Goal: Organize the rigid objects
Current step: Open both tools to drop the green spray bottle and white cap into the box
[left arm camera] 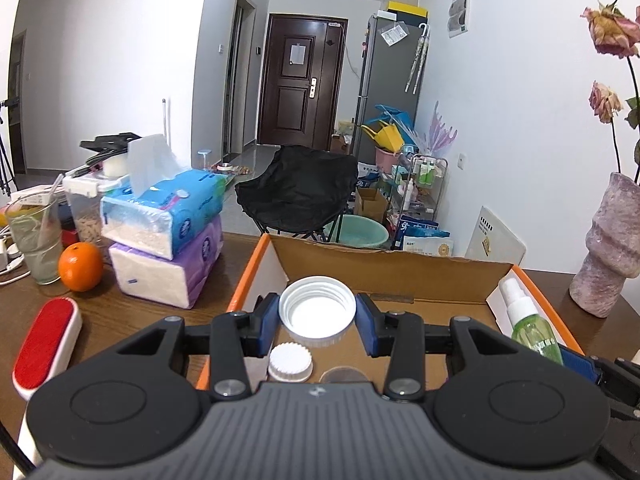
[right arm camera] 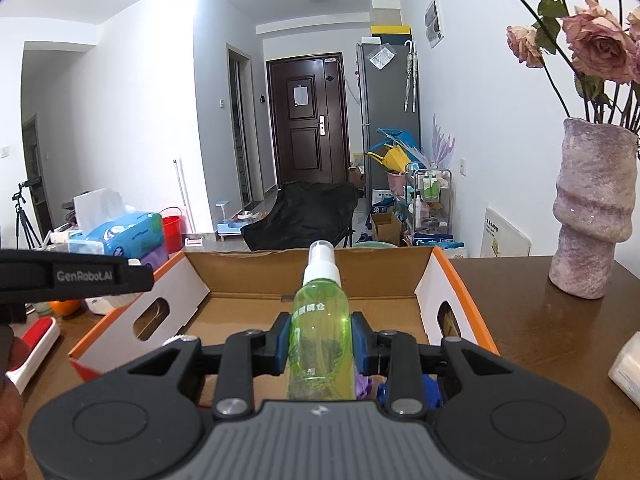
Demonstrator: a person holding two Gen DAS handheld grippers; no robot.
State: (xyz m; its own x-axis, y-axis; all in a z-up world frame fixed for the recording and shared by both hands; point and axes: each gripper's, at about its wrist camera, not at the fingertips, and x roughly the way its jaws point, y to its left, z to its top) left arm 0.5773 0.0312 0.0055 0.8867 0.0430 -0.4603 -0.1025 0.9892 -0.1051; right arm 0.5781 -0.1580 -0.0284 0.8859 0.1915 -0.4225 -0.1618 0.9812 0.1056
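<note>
Left of the cardboard box [left arm camera: 400, 276], a red-faced brush [left arm camera: 46, 346], an orange [left arm camera: 80, 266] and 2 tissue packs [left arm camera: 168, 240] lie on the bench [left arm camera: 132, 316], not yet sorted. Inside the box sit 1 small white ribbed cap [left arm camera: 290, 365] and 1 round disc [left arm camera: 345, 375], so the job looks partly done. The left claw [left arm camera: 317, 316] is clenched on a wide white lid [left arm camera: 317, 311], held over the box floor. The right claw [right arm camera: 320, 346] grasps a green spray bottle [right arm camera: 321, 328], nozzle forward, above the box's near-right part. Both claws tilt slightly downward.
</note>
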